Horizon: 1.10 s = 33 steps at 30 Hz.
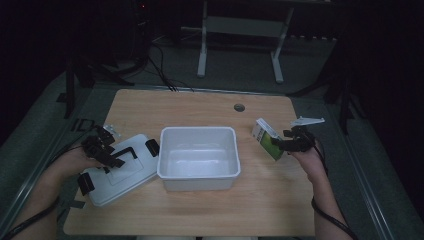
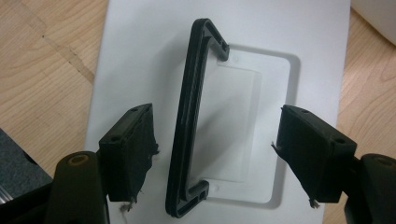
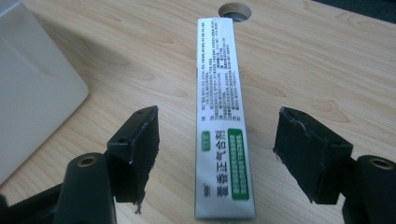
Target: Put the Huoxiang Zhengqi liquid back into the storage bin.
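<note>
Your right gripper (image 3: 215,154) has its jaws spread around the light, stiff box (image 3: 222,121) lying between them on the counter (image 3: 303,70), so pinch its long flat sides gently.

Both grippers, left (image 1: 111,150) and right (image 1: 285,144), hover with fingers parted.
</note>
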### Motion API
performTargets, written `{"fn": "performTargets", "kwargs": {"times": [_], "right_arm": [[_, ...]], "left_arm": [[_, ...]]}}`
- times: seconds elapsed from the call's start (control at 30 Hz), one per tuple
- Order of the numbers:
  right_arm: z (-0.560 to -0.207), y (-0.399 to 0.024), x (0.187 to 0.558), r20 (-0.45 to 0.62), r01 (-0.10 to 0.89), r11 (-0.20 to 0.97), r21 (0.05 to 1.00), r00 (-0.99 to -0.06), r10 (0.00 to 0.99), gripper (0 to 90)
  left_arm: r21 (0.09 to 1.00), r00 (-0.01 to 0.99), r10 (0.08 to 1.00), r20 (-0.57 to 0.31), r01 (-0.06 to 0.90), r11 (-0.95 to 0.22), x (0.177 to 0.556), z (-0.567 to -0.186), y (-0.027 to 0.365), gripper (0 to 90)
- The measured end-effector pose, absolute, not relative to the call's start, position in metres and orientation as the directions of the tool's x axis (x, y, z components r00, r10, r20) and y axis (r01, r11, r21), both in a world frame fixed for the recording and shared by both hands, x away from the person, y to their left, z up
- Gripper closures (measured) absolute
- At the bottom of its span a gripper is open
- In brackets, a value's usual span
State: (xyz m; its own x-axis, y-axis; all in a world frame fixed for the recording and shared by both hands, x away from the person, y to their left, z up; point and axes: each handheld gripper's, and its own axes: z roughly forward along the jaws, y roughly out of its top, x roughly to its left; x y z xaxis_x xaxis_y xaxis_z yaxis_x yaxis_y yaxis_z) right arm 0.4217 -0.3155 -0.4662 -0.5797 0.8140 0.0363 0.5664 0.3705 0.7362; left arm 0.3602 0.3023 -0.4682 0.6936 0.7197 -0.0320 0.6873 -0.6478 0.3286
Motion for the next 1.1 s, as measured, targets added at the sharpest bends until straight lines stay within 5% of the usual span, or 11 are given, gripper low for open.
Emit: {"fn": "performTargets", "kwargs": {"times": [0.57,1.1], "right_arm": [[-0.476,-0.305,0.447,0.024,0.635,0.461,0.62,-0.602,0.798,40.4],[-0.476,-0.274,0.467,-0.048,0.707,0.603,0.368,-0.634,0.772,53.2]], "left_arm": [[0.31,0.704,0.71,-0.028,0.681,-0.663,0.36,-0.47,0.3,28.2],[0.309,0.711,0.703,-0.007,0.67,-0.675,0.358,-0.47,0.298,28.2]]}}
